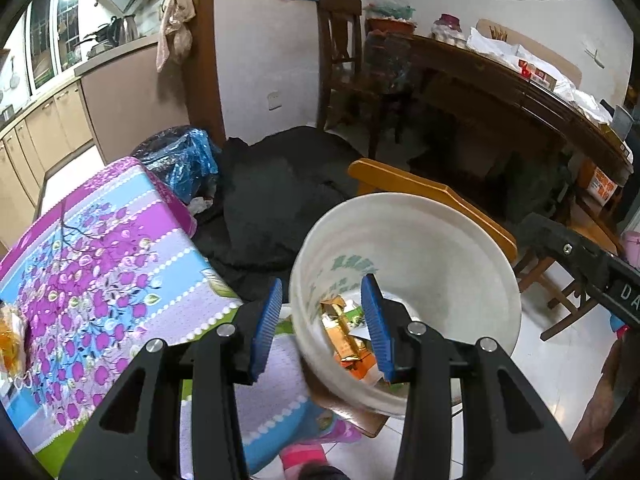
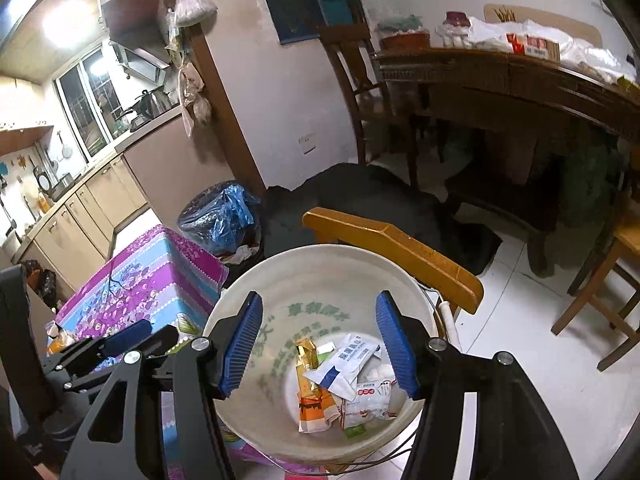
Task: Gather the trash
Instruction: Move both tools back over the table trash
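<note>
A white plastic bucket [image 1: 440,248] [image 2: 320,272] stands by the table corner in front of a yellow wooden chair back. At its bottom lie wrappers: an orange-gold packet [image 2: 310,384] [image 1: 344,336], a white and blue sachet [image 2: 348,360] and a white and red one [image 2: 368,396]. My left gripper [image 1: 322,320] straddles the bucket's near-left rim, one blue finger [image 1: 266,324] outside and one inside; I see no pad pressing on the wall. My right gripper [image 2: 318,344] hangs open over the bucket's mouth with nothing between its fingers. The left gripper [image 2: 120,340] also shows left of the bucket.
A table with a purple and blue floral cloth [image 1: 100,272] [image 2: 152,272] is at the left. Behind it stands a bin with a blue bag [image 2: 220,220] [image 1: 180,160]. A dark cloth [image 1: 280,192] covers the floor. The yellow chair [image 2: 392,252], a dark cluttered table [image 2: 520,80] and wooden chairs lie beyond.
</note>
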{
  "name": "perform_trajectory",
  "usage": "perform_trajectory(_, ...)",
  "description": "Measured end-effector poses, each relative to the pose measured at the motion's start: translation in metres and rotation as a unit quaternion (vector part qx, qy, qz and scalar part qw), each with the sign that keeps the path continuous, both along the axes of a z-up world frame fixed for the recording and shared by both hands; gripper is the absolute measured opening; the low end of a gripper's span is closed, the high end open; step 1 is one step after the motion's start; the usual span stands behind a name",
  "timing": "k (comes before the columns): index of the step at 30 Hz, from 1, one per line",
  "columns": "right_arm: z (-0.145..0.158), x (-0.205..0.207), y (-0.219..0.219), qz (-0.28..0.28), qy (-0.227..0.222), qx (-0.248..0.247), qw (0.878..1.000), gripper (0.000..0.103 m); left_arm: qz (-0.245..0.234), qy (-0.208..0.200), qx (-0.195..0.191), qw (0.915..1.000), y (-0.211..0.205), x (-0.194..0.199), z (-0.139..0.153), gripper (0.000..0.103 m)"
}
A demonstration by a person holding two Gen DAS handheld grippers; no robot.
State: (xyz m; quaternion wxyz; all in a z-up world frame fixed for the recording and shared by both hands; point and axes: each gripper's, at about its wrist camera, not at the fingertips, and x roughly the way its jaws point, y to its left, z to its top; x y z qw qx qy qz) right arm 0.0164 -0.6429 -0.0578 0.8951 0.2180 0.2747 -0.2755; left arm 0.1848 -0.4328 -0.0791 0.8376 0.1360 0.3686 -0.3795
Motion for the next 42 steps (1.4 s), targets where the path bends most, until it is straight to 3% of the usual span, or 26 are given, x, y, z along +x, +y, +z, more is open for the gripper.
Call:
perform_trajectory(5,0.006,-0.002,0.026,0.001,-0.007,-0.036,0.999,0.067,0.015,-0.008,-0.006,0.9998,0.022,0.004,0.007,0.04)
perform_trajectory(10,0.012,0.0,0.05,0.018,-0.017,-0.057,0.998,0.068,0.025,-0.019,-0.01,0.9995,0.048,0.007,0.015,0.04)
perform_trajectory(14,0.023,0.007,0.084,0.056,-0.039,-0.093,0.993,0.077,0.058,-0.04,-0.021,0.9973,0.103,0.018,0.023,0.052)
perform_trajectory(17,0.025,0.027,0.117,0.111,-0.044,-0.098,0.988,0.078,0.121,-0.048,-0.016,0.9914,0.166,0.046,0.021,0.058)
perform_trajectory(22,0.018,0.072,0.181,0.204,-0.038,-0.097,0.973,0.079,0.257,-0.037,-0.01,0.9656,0.297,0.103,0.013,0.068)
perform_trajectory(24,0.012,0.09,0.205,0.236,-0.031,-0.094,0.967,0.079,0.319,-0.03,-0.004,0.9474,0.35,0.125,0.008,0.071)
perform_trajectory(26,0.006,0.104,0.229,0.26,-0.025,-0.093,0.961,0.079,0.385,-0.009,-0.011,0.9229,0.407,0.147,0.0,0.073)
perform_trajectory(29,-0.002,0.123,0.258,0.29,-0.018,-0.085,0.953,0.079,0.448,0.03,-0.014,0.8935,0.465,0.176,-0.016,0.08)
perform_trajectory(31,-0.007,0.133,0.272,0.305,-0.012,-0.077,0.949,0.079,0.463,0.065,-0.014,0.8838,0.484,0.193,-0.029,0.08)
perform_trajectory(33,-0.013,0.139,0.28,0.314,-0.008,-0.071,0.947,0.079,0.466,0.082,0.001,0.8809,0.489,0.212,-0.038,0.08)
perform_trajectory(35,-0.021,0.143,0.283,0.32,-0.002,-0.067,0.945,0.079,0.453,0.095,0.02,0.8861,0.479,0.226,-0.044,0.081)
perform_trajectory(37,-0.026,0.146,0.287,0.325,0.004,-0.065,0.943,0.079,0.447,0.087,0.046,0.8889,0.466,0.232,-0.046,0.085)
perform_trajectory(42,-0.034,0.154,0.289,0.338,0.016,-0.063,0.939,0.079,0.45,0.063,0.102,0.8847,0.445,0.244,-0.057,0.087)
